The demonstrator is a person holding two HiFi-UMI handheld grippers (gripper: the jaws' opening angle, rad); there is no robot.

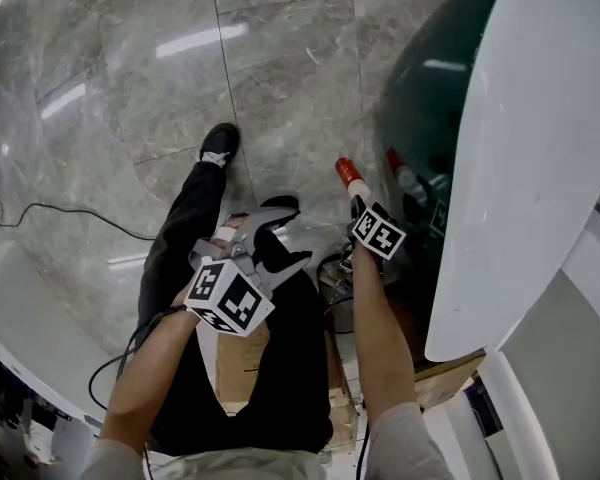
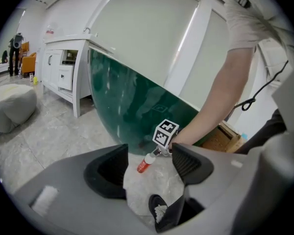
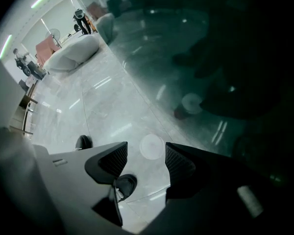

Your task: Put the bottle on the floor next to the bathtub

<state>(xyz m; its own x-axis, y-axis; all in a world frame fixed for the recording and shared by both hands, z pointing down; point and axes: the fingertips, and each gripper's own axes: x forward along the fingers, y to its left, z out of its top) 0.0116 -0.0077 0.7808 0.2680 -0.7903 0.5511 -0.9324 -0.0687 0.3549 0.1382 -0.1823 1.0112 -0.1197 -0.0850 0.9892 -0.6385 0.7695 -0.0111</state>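
A red bottle [image 1: 348, 175] with a white cap stands on the grey marble floor close to the dark green bathtub [image 1: 420, 118]. My right gripper [image 1: 358, 202] hovers just over its cap. In the right gripper view the round white cap [image 3: 151, 146] lies in the gap between the jaws; both pads stand clear of it, so this gripper is open. In the left gripper view, the bottle [image 2: 145, 163] and the right gripper's marker cube [image 2: 165, 132] show ahead. My left gripper [image 1: 283, 240] is open and empty over the person's lap.
The tub's white rim [image 1: 540, 148] overhangs at the right. A black cable [image 1: 70, 213] runs over the floor at the left. A cardboard box [image 1: 450, 378] sits by the tub. The person's shoe [image 1: 218, 143] rests ahead. A white cabinet [image 2: 63, 72] stands beyond the tub.
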